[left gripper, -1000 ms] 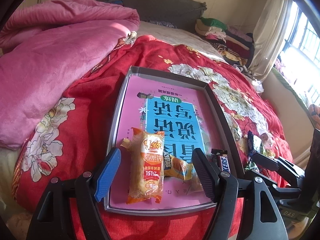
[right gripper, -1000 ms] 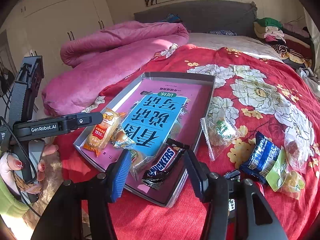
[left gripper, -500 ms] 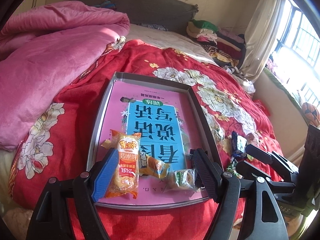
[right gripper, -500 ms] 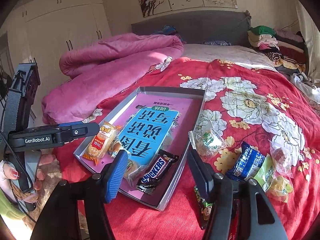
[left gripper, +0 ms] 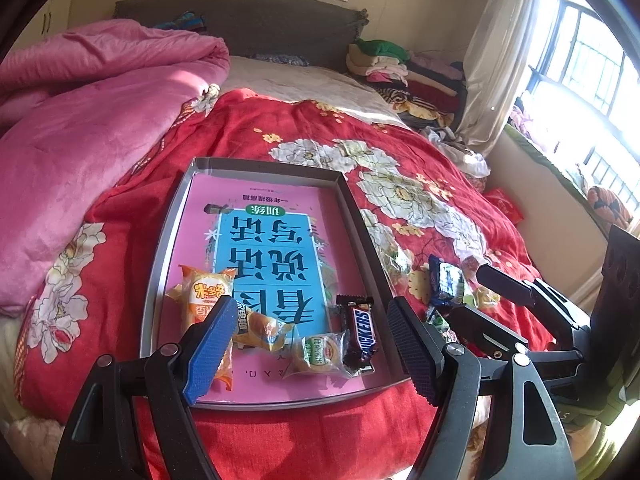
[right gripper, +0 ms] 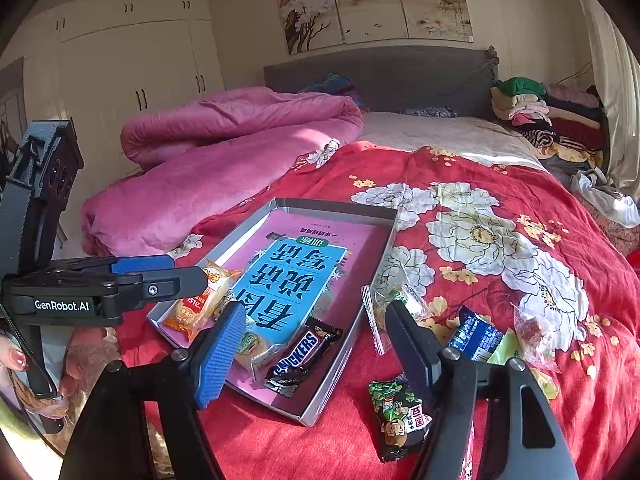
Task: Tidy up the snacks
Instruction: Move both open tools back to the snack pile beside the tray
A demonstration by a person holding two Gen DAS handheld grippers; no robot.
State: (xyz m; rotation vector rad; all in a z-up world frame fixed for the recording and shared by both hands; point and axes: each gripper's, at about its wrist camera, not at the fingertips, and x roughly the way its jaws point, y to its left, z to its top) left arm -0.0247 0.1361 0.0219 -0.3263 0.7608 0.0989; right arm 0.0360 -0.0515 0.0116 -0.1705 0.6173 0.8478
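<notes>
Room: bedroom with a big bed under a red flower cover; a pink blanket is pushed up near the headboard, so the front of the bed is free for sorting.
Tray: a flat grey tray lies on the red cover near the front edge of the bed. It is the landmark and, I think, the home for the snacks.
Tray floor: a pink and blue book cover lines the bottom of the tray.
Snacks in the tray: an orange bread pack, a small bun, a round cake and a Snickers bar sit in a row at the near end of the tray, maybe so they are easy to see.
Snacks not in the tray yet: a green nut pack lies just outside the near corner of the tray. A blue pack and some clear bags lie further out on that same side.
Left gripper: spread wide and holding nothing, above the near end of the tray.
Right gripper: its jaws are opening. The Snickers bar lies flat in the tray between them, and the pads are not touching it.
Next, I guess: the right gripper goes for a snack outside the tray.
</notes>
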